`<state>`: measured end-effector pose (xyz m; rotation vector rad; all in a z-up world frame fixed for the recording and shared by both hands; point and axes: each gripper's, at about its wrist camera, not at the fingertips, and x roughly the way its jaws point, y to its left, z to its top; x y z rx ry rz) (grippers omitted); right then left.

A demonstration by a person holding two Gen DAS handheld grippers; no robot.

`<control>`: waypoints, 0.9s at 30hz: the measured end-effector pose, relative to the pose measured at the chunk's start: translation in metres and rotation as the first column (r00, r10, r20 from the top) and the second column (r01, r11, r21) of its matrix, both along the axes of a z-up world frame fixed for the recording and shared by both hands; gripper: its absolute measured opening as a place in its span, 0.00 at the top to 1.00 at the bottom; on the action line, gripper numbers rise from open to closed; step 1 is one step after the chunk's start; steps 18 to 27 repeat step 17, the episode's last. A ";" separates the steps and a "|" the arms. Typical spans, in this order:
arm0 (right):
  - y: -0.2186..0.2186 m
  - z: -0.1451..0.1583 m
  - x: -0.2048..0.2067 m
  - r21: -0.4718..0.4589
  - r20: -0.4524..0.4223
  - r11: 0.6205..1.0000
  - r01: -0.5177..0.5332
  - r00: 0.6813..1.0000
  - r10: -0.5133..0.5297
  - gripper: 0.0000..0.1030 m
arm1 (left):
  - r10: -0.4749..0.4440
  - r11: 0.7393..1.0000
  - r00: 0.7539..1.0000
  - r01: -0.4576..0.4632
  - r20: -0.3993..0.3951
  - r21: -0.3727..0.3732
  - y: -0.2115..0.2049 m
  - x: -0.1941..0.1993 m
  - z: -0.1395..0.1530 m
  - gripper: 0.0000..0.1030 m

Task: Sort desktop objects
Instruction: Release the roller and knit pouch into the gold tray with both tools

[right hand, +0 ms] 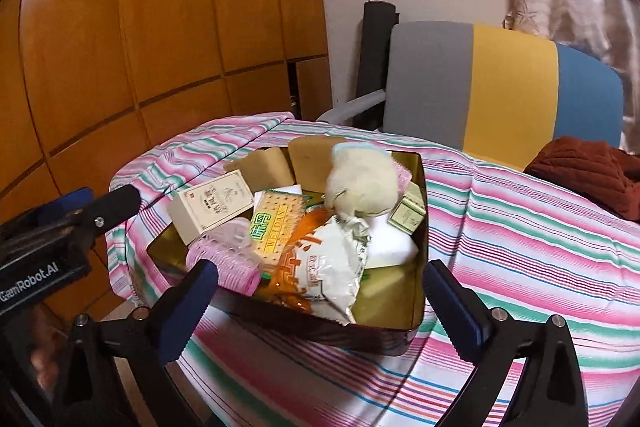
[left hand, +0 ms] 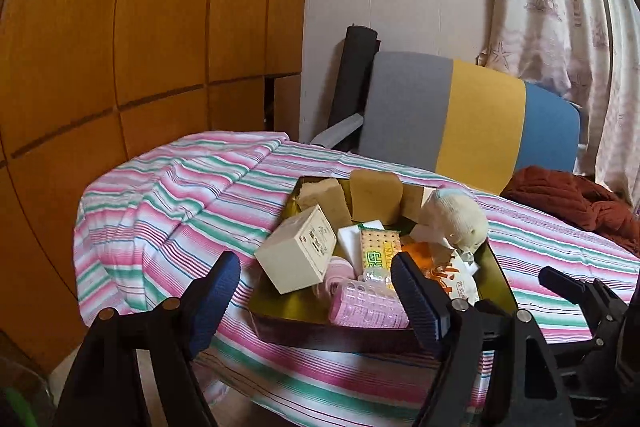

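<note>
Left gripper (left hand: 316,295) jaws open | right gripper (right hand: 320,303) jaws open | tin (right hand: 416,307) just ahead, untouched

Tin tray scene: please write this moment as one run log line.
stage: before first pick | left gripper: open, empty | right gripper: open, empty | tin tray: full, on striped cloth | plush toy: on top

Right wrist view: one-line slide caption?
Open right gripper hovers before a gold tin crammed with snacks, boxes and a plush toy on striped cloth.
</note>
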<state>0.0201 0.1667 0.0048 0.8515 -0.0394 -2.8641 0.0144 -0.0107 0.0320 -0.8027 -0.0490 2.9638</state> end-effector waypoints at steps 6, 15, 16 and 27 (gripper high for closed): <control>-0.006 -0.004 0.000 0.016 0.008 1.000 -0.010 1.000 0.010 0.00 | -0.025 0.998 1.000 0.024 -0.016 -0.054 0.012 0.003 -0.007 0.45; -0.007 0.000 0.002 0.045 -0.012 0.999 0.014 1.000 -0.014 0.00 | 0.010 0.998 1.000 -0.011 -0.029 -0.058 0.014 0.005 -0.006 0.51; -0.008 0.000 0.002 0.045 -0.012 0.999 0.013 1.000 -0.013 0.00 | 0.017 0.998 1.000 -0.018 -0.021 -0.054 0.013 0.004 -0.006 0.51; -0.008 0.000 0.002 0.045 -0.012 0.999 0.012 1.000 -0.011 0.00 | 0.024 0.998 1.000 -0.025 -0.013 -0.050 0.012 0.003 -0.007 0.51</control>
